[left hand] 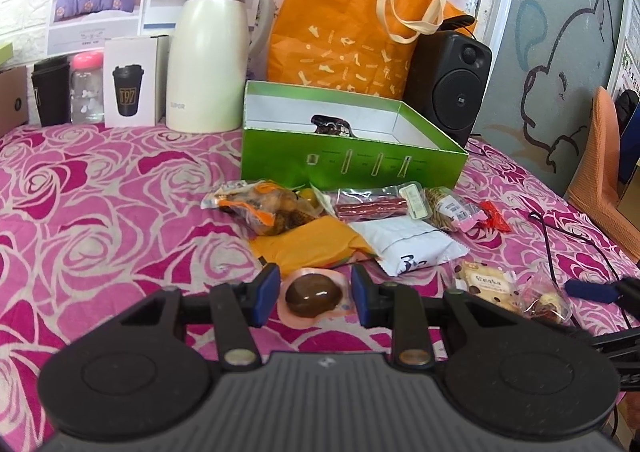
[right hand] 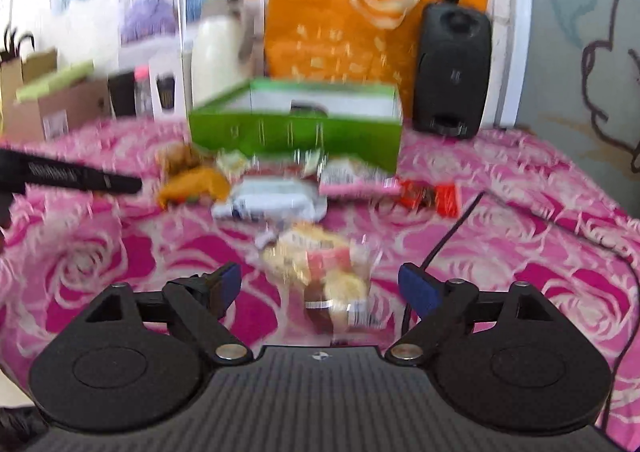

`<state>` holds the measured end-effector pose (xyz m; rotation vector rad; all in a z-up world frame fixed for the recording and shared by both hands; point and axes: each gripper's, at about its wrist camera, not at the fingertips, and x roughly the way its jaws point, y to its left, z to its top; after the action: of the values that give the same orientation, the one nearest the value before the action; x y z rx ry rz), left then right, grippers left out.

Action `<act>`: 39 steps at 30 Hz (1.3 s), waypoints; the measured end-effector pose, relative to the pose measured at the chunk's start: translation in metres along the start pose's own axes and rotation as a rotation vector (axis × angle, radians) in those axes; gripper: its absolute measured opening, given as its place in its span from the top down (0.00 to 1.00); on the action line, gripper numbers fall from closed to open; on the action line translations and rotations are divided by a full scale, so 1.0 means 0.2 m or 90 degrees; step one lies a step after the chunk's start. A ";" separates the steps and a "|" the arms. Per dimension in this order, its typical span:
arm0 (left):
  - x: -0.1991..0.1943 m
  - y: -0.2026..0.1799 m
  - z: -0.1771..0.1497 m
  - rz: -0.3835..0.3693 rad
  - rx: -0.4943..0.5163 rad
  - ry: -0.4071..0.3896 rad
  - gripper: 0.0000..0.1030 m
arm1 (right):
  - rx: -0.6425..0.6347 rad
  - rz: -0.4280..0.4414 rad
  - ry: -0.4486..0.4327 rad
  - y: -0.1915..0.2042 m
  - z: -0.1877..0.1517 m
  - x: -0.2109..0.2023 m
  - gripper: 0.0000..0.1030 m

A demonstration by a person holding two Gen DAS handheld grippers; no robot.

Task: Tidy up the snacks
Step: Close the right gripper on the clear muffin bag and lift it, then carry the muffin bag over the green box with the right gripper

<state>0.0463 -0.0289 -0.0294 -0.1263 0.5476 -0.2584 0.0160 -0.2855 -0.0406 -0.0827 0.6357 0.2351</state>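
My left gripper (left hand: pixel 315 292) is shut on a sealed packet with a brown braised egg (left hand: pixel 314 296), its blue pads against the packet's two sides. Behind it lies a pile of snacks: an orange packet (left hand: pixel 316 244), a white packet (left hand: pixel 412 242), red sausage sticks (left hand: pixel 372 205) and a bag of mixed pieces (left hand: pixel 264 207). The open green box (left hand: pixel 352 159) stands beyond, with one dark snack (left hand: pixel 332 125) inside. My right gripper (right hand: pixel 322 286) is open wide above blurred clear cookie packets (right hand: pixel 320 264), not touching them.
A pink rose-patterned cloth (left hand: pixel 100 211) covers the table. At the back stand a white jug (left hand: pixel 208 63), an orange tote bag (left hand: pixel 348 27), a black speaker (left hand: pixel 452 83), cups and a bottle (left hand: pixel 86 87). A black cable (right hand: pixel 444 236) runs along the right.
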 end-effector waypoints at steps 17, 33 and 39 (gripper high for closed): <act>0.01 0.00 0.00 0.032 0.000 0.013 0.73 | 0.093 0.113 -0.039 0.00 0.09 -0.11 0.33; 0.04 0.02 0.00 0.077 0.000 0.016 0.72 | 0.188 0.201 -0.003 0.10 0.03 0.05 0.33; 0.05 0.02 0.01 0.078 0.002 0.019 0.71 | 0.170 0.209 -0.008 0.11 0.09 0.06 0.34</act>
<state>0.0564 -0.0270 -0.0330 -0.0862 0.5823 -0.1420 0.0307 -0.2593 -0.0346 0.2829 0.6615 0.4643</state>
